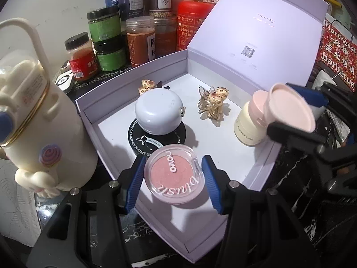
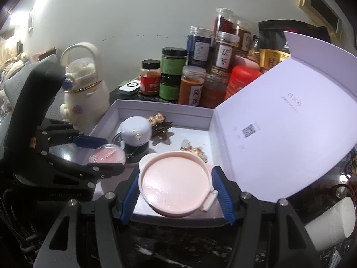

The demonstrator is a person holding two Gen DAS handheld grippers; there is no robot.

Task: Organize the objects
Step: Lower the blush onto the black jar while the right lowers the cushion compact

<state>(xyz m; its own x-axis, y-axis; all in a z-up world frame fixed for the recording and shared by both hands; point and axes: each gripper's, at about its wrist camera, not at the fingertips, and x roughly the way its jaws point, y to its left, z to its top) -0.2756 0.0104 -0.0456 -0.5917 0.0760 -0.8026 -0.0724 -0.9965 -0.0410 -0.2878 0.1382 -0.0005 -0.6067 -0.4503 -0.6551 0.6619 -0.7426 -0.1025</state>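
Note:
A pale lilac box (image 1: pixel 89 111) lies open, its lid (image 1: pixel 256 33) raised at the back right. My left gripper (image 1: pixel 174 183) is shut on a round pink blush compact (image 1: pixel 176 176), held over the box's near edge; it also shows in the right wrist view (image 2: pixel 107 156). My right gripper (image 2: pixel 176 194) is shut on a cream jar with a pink flip lid (image 2: pixel 176 185), held at the box's right side (image 1: pixel 290 109). Inside lie a blue-white round case (image 1: pixel 158 114) on a black compact (image 1: pixel 138 140), and two hair clips (image 1: pixel 214 102) (image 1: pixel 147 86).
A cream bottle with a loop handle (image 1: pixel 33 116) stands left of the box. Several spice jars (image 1: pixel 140 40) and a red tin (image 1: pixel 191 24) crowd the back. A white cylinder (image 2: pixel 332 221) lies at the right on the dark marbled counter (image 2: pixel 189 245).

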